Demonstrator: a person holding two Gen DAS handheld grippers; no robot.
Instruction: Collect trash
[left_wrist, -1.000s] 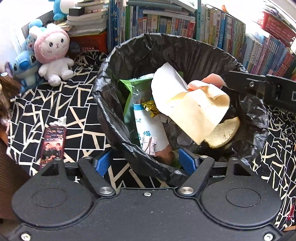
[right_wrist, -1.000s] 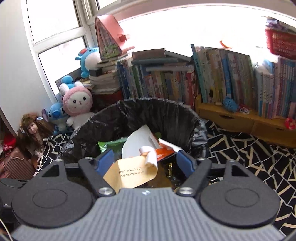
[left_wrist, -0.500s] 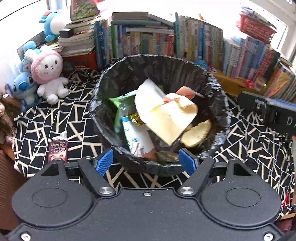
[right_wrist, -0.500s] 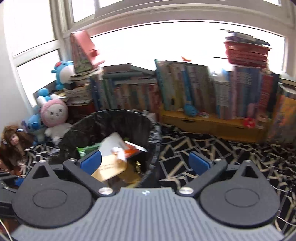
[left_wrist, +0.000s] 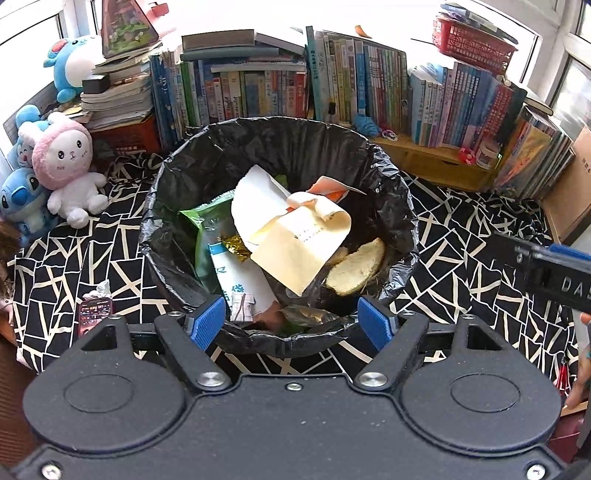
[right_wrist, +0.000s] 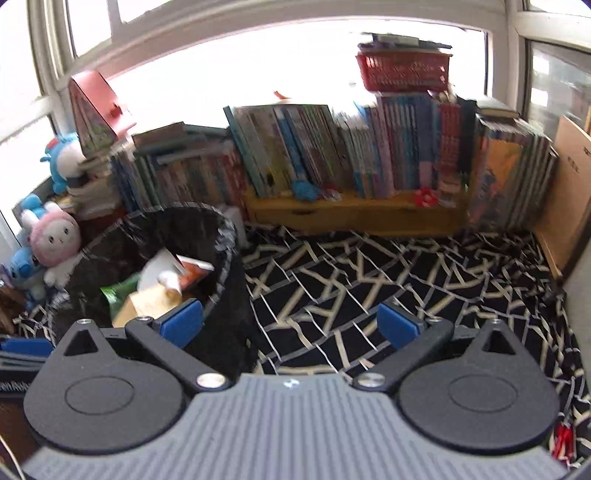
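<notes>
Hovering over the lined bin (left_wrist: 280, 155) of trash, the left gripper (left_wrist: 291, 323) has released jaws. The right gripper (right_wrist: 291, 325) gapes wide, grasping nothing.

Right-wrist view motion-blurred: book spines (right_wrist: 351, 155) unreadable. Right gripper (left_wrist: 554, 273) cut off at 3 o'clock edge.

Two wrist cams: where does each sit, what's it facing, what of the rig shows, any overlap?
Left wrist: on the left tongs, angled down into the black-lined trash bin full of paper and wrappers; its own open blue pads frame the near rim, the right tongs' body and a hand at the right edge.
Right wrist: on the right tongs, open and empty, facing the patterned cloth and the row of books; the bin at left.
Shared: bin, books, pink plush rabbit, red basket.
</notes>
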